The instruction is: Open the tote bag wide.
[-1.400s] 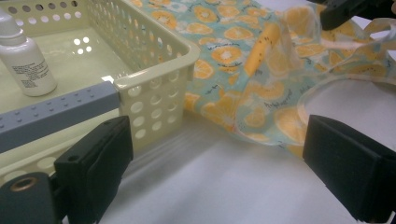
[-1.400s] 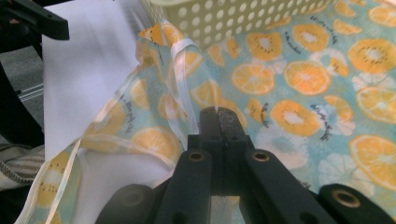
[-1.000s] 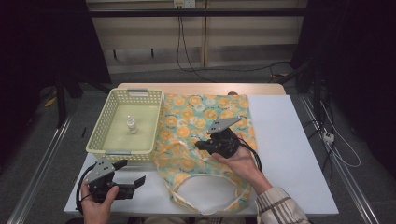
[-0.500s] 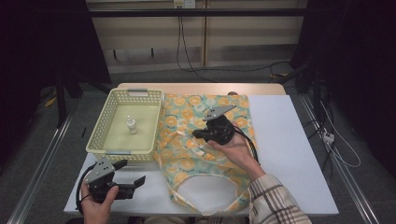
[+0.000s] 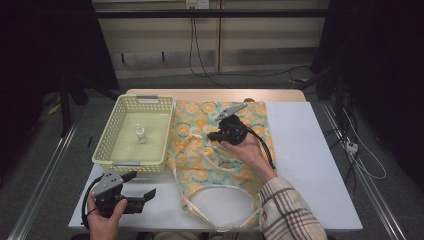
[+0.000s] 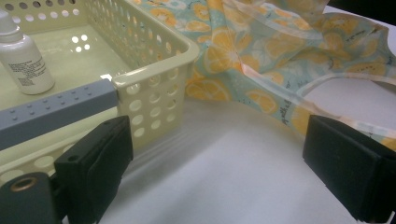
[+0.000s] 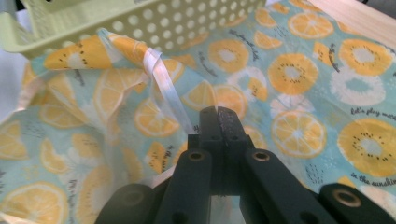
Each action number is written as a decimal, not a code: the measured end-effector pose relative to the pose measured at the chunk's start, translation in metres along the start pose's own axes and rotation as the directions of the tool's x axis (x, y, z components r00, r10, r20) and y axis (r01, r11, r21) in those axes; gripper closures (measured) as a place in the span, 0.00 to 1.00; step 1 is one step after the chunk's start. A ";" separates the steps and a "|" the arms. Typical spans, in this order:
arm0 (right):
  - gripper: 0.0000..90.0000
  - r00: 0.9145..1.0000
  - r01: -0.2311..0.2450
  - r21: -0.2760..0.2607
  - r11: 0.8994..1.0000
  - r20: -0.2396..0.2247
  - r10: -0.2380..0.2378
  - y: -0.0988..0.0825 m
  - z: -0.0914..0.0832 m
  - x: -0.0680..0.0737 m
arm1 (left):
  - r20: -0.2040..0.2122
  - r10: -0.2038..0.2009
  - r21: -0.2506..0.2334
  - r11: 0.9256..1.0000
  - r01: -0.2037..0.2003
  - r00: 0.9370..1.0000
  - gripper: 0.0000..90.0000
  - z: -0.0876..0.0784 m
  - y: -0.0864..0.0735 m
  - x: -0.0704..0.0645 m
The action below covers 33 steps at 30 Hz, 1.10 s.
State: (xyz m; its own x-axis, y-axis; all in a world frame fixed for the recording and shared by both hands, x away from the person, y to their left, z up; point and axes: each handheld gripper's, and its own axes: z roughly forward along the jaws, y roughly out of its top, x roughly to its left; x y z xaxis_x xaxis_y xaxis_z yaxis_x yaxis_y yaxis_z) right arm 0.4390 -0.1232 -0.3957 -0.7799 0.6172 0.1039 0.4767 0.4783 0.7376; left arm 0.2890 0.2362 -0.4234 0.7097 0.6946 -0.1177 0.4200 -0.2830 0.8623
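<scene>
A bag (image 5: 220, 165) printed with orange slices lies flat on the white table, its white handle loop at the front. My right gripper (image 5: 212, 136) rests over its upper left part, near the basket. In the right gripper view the jaws of that gripper (image 7: 218, 114) are shut on a thin white strap (image 7: 163, 79) of the bag (image 7: 299, 70), which runs taut up to a raised fold. My left gripper (image 5: 140, 184) sits at the table's front left with its jaws wide apart and nothing between them (image 6: 219, 163).
A pale yellow perforated basket (image 5: 115, 145) stands left of the bag and holds a small white bottle (image 5: 141, 134), upright. Its near corner (image 6: 154, 51) is just ahead of my left jaws. Bare white tabletop (image 5: 310, 150) stretches to the right of the bag.
My right gripper has moved away from me and leftward across the bag toward the basket, jaws staying shut. The left gripper has stayed put.
</scene>
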 end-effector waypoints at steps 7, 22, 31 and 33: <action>1.00 1.000 -0.023 0.041 0.999 0.012 0.022 -0.008 0.014 -0.011 | 0.000 -0.001 0.001 1.000 0.001 1.000 0.09 0.000 0.000 0.000; 0.79 0.999 -0.044 0.039 0.998 0.008 0.043 -0.020 0.018 -0.008 | -0.002 -0.001 0.003 1.000 0.001 1.000 0.09 0.000 0.000 0.000; 0.61 0.999 -0.050 -0.015 0.999 -0.011 0.050 -0.027 -0.004 0.001 | 0.001 -0.005 0.004 1.000 0.005 1.000 0.09 0.000 -0.001 0.000; 0.58 0.998 -0.058 -0.024 0.998 -0.021 0.057 -0.031 -0.009 0.004 | 0.001 0.001 0.005 1.000 -0.001 1.000 0.09 0.000 -0.001 0.000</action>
State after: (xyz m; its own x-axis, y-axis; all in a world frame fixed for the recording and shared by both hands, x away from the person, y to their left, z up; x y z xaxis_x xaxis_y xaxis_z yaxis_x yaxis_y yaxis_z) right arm 0.4175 -0.1414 -0.4119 -0.7597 0.6304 0.1596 0.5108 0.4267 0.7463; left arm 0.2886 0.2360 -0.4239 0.7104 0.6939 -0.1176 0.4224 -0.2867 0.8599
